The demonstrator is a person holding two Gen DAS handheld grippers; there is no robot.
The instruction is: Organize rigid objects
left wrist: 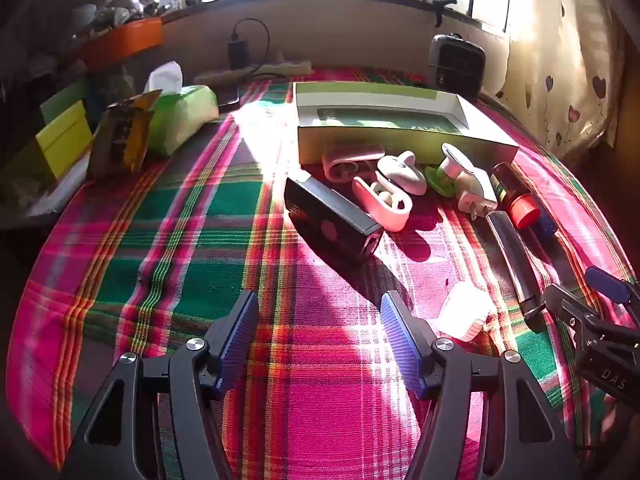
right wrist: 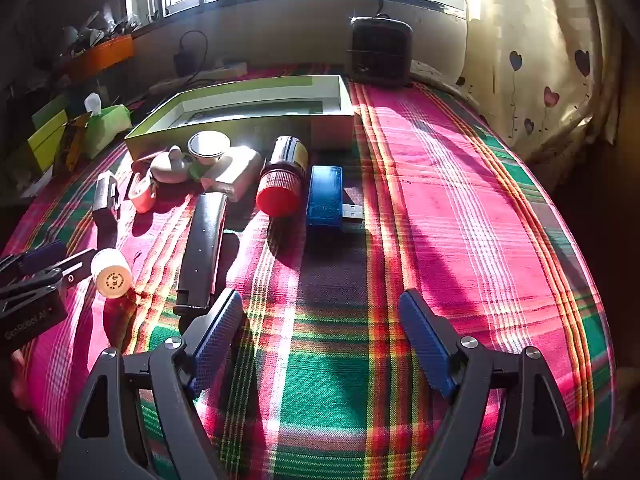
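Observation:
An open green-and-white box (left wrist: 400,120) (right wrist: 248,116) sits at the back of the plaid cloth. In front of it lie a black block (left wrist: 332,216), pink earbud cases (left wrist: 384,200), a white plug adapter (left wrist: 468,184) (right wrist: 236,172), a red-capped bottle (left wrist: 516,196) (right wrist: 282,176), a blue USB stick (right wrist: 326,196), a long black bar (left wrist: 516,260) (right wrist: 202,248) and a small white cap (left wrist: 464,312) (right wrist: 111,274). My left gripper (left wrist: 320,320) is open and empty, left of the cap. My right gripper (right wrist: 320,312) is open and empty, in front of the USB stick.
A green tissue pack (left wrist: 180,120), snack packet (left wrist: 120,140) and yellow-green boxes (left wrist: 60,140) stand at the back left. A power strip (left wrist: 256,70) and a black heater (left wrist: 456,62) (right wrist: 380,52) sit by the window wall. A curtain (right wrist: 540,60) hangs right.

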